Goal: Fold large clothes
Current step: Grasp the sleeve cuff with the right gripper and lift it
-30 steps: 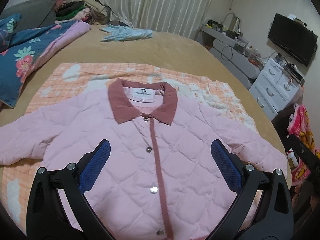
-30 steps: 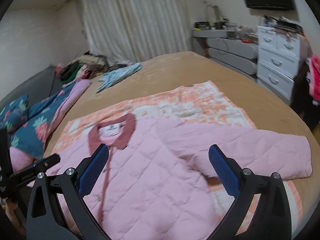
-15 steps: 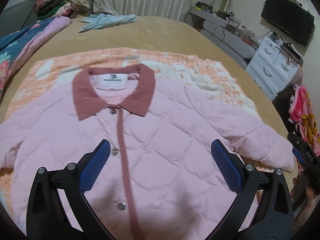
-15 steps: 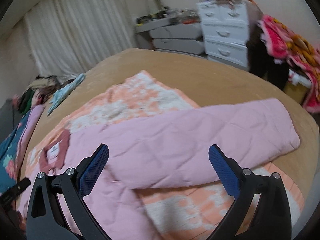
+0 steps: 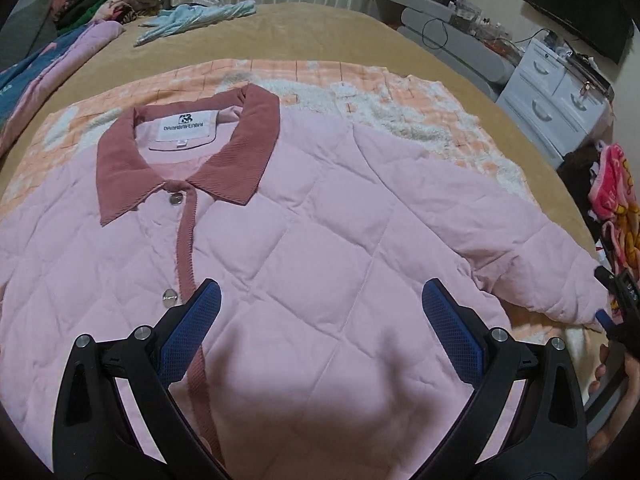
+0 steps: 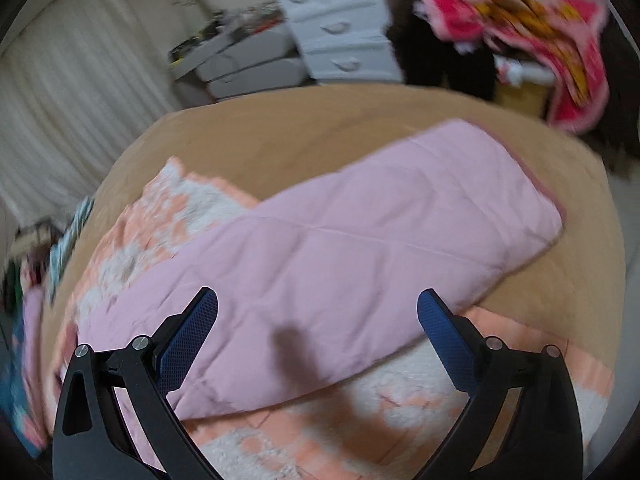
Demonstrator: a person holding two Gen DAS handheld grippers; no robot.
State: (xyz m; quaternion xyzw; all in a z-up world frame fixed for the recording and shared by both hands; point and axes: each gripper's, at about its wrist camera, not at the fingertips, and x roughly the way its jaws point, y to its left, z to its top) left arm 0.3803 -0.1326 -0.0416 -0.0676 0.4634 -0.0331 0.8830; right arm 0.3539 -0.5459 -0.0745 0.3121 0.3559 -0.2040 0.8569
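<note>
A pink quilted jacket (image 5: 320,232) with a dusty-red collar (image 5: 248,148) lies flat, front up and buttoned, on an orange-and-white blanket (image 5: 360,88) on the bed. My left gripper (image 5: 320,312) is open and empty, hovering above the jacket's chest, right of the button placket. The jacket's right sleeve (image 6: 360,232) stretches out toward the bed's edge in the right wrist view. My right gripper (image 6: 316,312) is open and empty, low over the sleeve's near edge. It also shows at the right edge of the left wrist view (image 5: 616,300).
The tan bedspread (image 5: 320,28) extends behind the blanket. A light-blue garment (image 5: 196,18) and a clothes pile (image 5: 104,0) lie at the far side. A floral quilt (image 5: 36,76) is at left. White drawers (image 5: 560,96) and a pink-red blanket (image 6: 520,28) stand beyond the bed's right edge.
The left gripper moved closer and rightward over the jacket's chest. The right gripper swung right and lower, from the jacket body to over the right sleeve. Both stayed open.
</note>
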